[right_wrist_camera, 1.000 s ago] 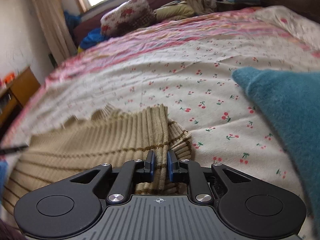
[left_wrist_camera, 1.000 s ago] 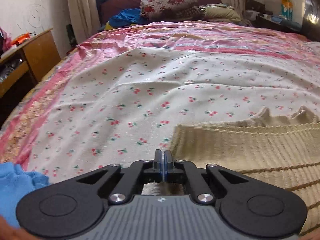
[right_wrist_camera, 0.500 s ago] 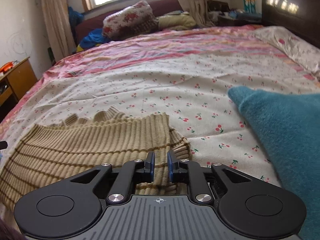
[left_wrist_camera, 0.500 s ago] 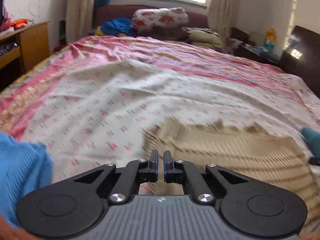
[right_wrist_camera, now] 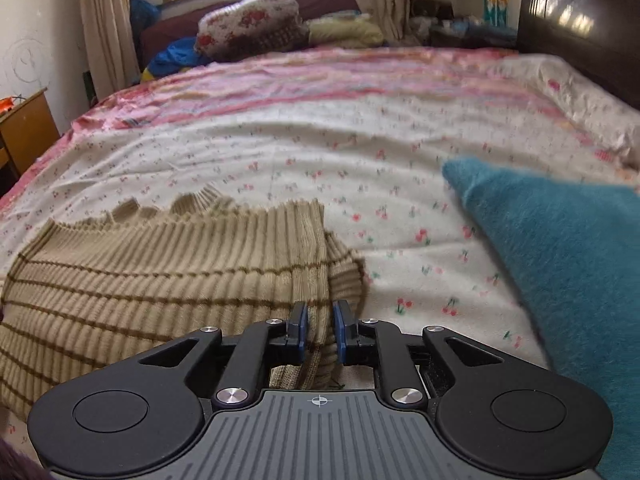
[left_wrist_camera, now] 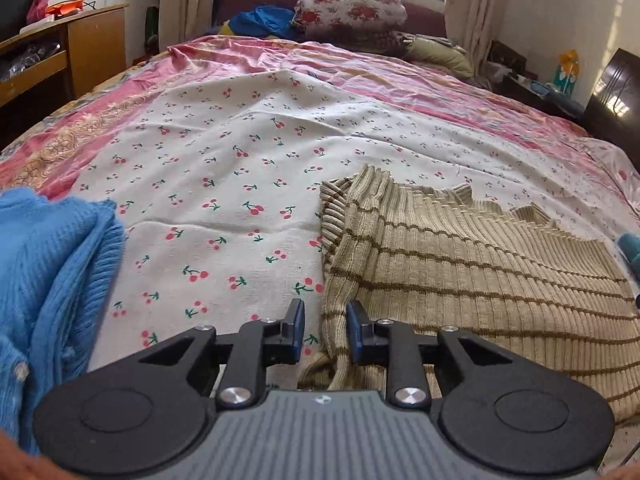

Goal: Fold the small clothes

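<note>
- The striped beige sweater lies on the bed, just ahead of both grippers.
- Left gripper stands apart astride the sweater's near edge; closing too shallow could miss a layer.
- Right gripper is clamped on a bunched fold; tugging may drag it askew.

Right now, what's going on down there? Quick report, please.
Left gripper open at the beige striped sweater's edge. Right gripper shut on its other side. Blue knit left, teal garment right, both clear.
</note>
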